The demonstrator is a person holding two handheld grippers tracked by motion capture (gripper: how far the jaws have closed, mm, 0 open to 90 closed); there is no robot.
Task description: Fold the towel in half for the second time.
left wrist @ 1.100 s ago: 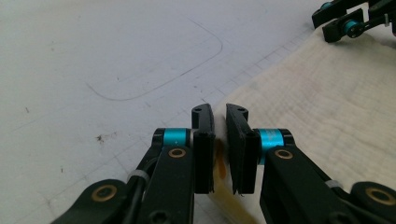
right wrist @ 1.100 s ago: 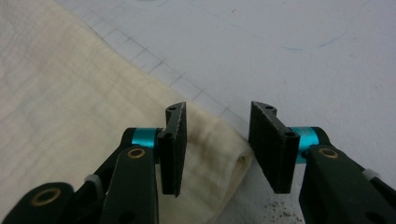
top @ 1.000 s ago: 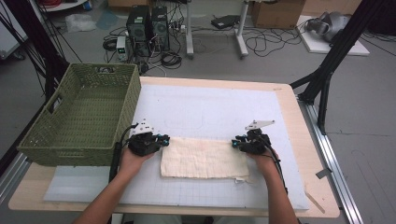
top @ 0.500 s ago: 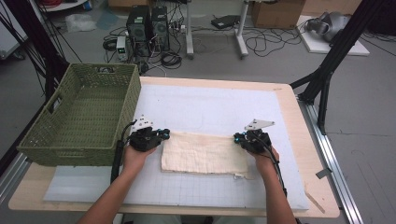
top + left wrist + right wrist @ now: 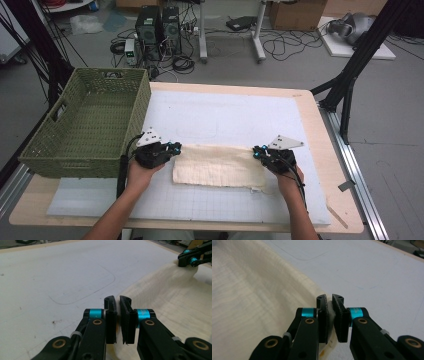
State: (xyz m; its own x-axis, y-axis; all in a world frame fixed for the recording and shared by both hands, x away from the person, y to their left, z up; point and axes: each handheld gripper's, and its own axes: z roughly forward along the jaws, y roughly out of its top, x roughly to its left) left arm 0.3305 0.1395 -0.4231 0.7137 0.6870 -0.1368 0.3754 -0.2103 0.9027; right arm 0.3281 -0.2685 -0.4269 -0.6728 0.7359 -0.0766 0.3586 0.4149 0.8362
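A cream cloth (image 5: pixel 217 165) lies folded on the white mat (image 5: pixel 225 112) near the front of the table. My left gripper (image 5: pixel 176 147) is shut on the cloth's far left corner; in the left gripper view the cloth (image 5: pixel 170 297) runs from between my closed jaws (image 5: pixel 118 300) toward the other gripper (image 5: pixel 191 258). My right gripper (image 5: pixel 256 151) is shut on the far right corner. In the right gripper view the cloth's edge (image 5: pixel 249 290) is pinched between the jaws (image 5: pixel 330 298). The far edge is raised slightly off the mat between the two grippers.
A green woven basket (image 5: pixel 75 160) stands at the left of the table, close beside my left hand. The wooden table edge (image 5: pixel 325 130) runs along the right. Computers, cables and stands are on the floor beyond the table.
Both grippers have shifted a little toward the far side with the cloth's far edge, the right one more. The cloth's far edge now sits stretched between them.
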